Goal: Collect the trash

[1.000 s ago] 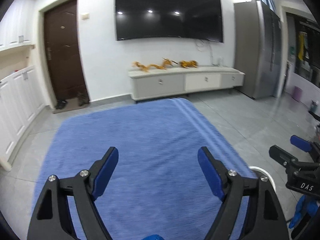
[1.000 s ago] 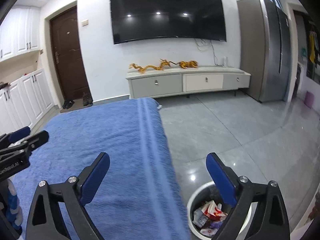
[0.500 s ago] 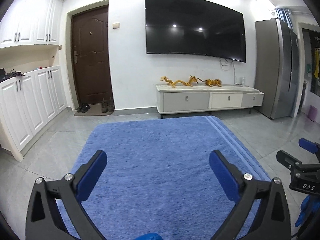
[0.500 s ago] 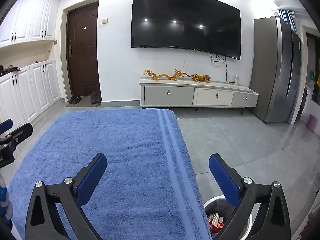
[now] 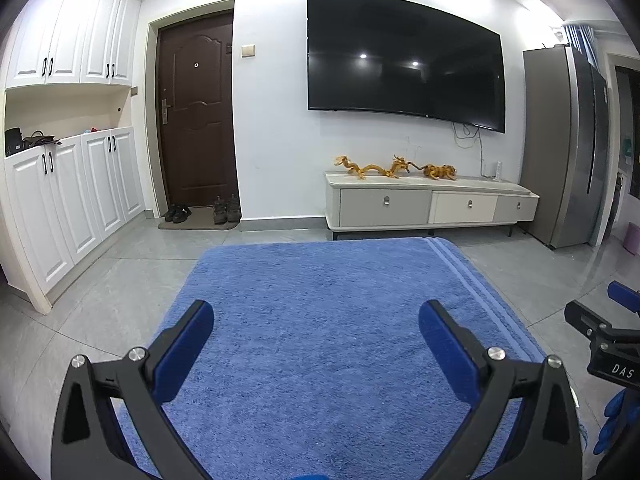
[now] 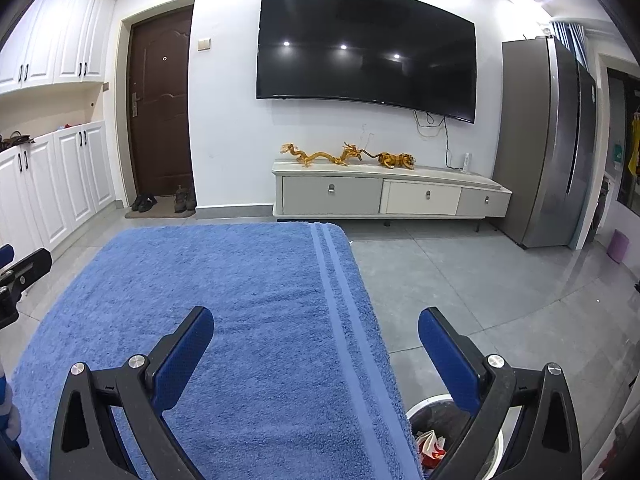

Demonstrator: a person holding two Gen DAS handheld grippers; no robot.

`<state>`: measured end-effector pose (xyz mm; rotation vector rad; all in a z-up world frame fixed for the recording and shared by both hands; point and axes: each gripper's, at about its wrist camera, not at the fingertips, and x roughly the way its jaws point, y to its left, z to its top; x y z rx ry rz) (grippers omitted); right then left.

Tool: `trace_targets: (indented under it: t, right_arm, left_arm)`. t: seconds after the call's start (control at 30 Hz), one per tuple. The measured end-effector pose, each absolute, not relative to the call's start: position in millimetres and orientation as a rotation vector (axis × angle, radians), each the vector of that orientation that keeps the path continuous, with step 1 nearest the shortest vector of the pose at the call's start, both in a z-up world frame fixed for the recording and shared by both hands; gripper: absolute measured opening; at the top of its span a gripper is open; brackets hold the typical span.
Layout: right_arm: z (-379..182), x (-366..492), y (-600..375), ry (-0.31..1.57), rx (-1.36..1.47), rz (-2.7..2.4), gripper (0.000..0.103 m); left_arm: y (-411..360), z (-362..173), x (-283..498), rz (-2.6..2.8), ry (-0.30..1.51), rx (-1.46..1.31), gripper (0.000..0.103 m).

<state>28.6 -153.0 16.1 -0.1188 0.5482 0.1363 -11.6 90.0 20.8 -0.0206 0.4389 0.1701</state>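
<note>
My left gripper (image 5: 316, 344) is open and empty, held above a blue towel (image 5: 320, 320) that covers the table. My right gripper (image 6: 316, 344) is open and empty over the towel's right edge (image 6: 348, 320). A white trash bin (image 6: 436, 428) with a dark liner stands on the floor below the right gripper's right finger; red and white wrappers (image 6: 430, 442) lie inside it. No trash shows on the towel. The right gripper also shows at the right edge of the left wrist view (image 5: 604, 332). The left gripper shows at the left edge of the right wrist view (image 6: 20, 272).
A grey-tiled floor (image 6: 460, 280) lies to the right of the table. A low TV cabinet (image 6: 384, 196) with dragon figures stands against the far wall under a large TV (image 6: 364, 44). A fridge (image 6: 548, 144) is at right, white cupboards (image 5: 68, 200) and a door (image 5: 196, 120) at left.
Both grippers have tilted upward, so both views show more of the room and less of the towel. The bin has dropped toward the bottom of the right wrist view. Both stayed open.
</note>
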Motion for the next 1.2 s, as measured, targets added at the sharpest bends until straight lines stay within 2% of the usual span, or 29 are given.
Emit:
trace_targets:
  t: [1.2]
  right_arm:
    - [14.4, 26.9, -162.5, 0.547, -0.109, 0.101, 0.103]
  left_arm:
    - [81.7, 16.0, -9.9, 0.157, 0.448, -0.013, 0.103]
